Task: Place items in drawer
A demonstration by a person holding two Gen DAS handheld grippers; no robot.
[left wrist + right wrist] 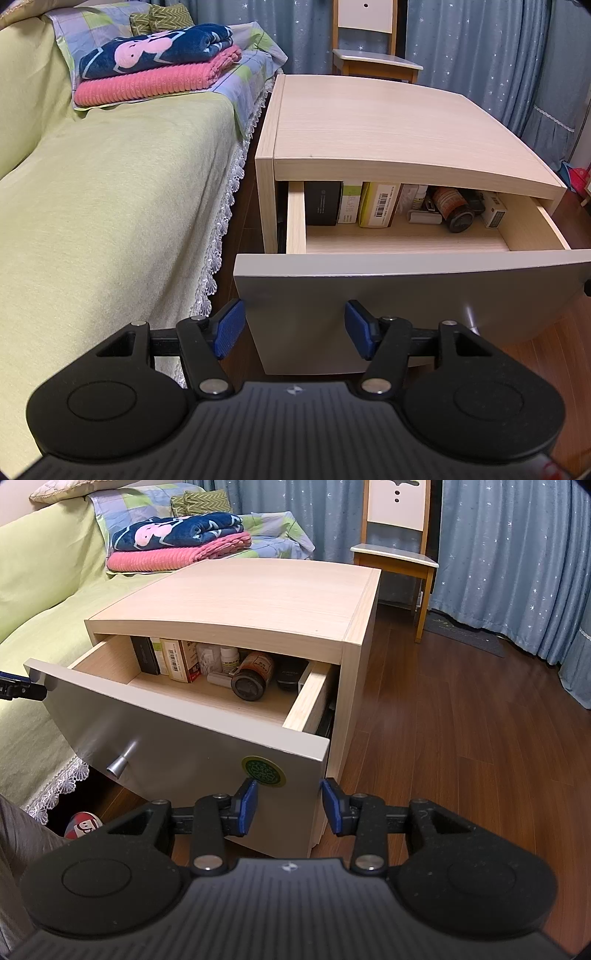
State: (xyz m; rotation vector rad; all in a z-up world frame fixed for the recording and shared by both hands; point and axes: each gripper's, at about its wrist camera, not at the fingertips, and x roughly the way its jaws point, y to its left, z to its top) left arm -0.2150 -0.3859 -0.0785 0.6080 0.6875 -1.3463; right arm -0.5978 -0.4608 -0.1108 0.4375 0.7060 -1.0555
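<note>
**Drawer stands open with its load at the back, both grippers empty in front**

Nearest of all, at the bottom of each view, sit the two grippers: the left gripper (293, 328) and the right gripper (289, 805), each with its blue pads spread apart and nothing between them. Both hang just in front of the grey drawer front (406, 295), the left one near its left corner, the right one near its right corner.

Biggest in the room is the bed (92, 203), filling the left of the frame, with folded blankets (159, 62) at upper left. Beside it stands the pale wood nightstand (388, 125), its top bare. Its drawer (207, 698) is pulled well out toward the viewer, long axis running across the cabinet, mouth facing up.

The items sit crowded along the rear of the drawer under the cabinet top: a black box (322, 203) and a yellow box (378, 205) upright on edge at the left, a dark jar (253, 677) tipped on its side with its lid toward the front, and small bottles behind it. The front strip of the drawer floor is bare.

That would suit either items already stowed and the drawer waiting to be shut, or room kept for more. A small knob (120, 762) juts from the drawer front.
</note>
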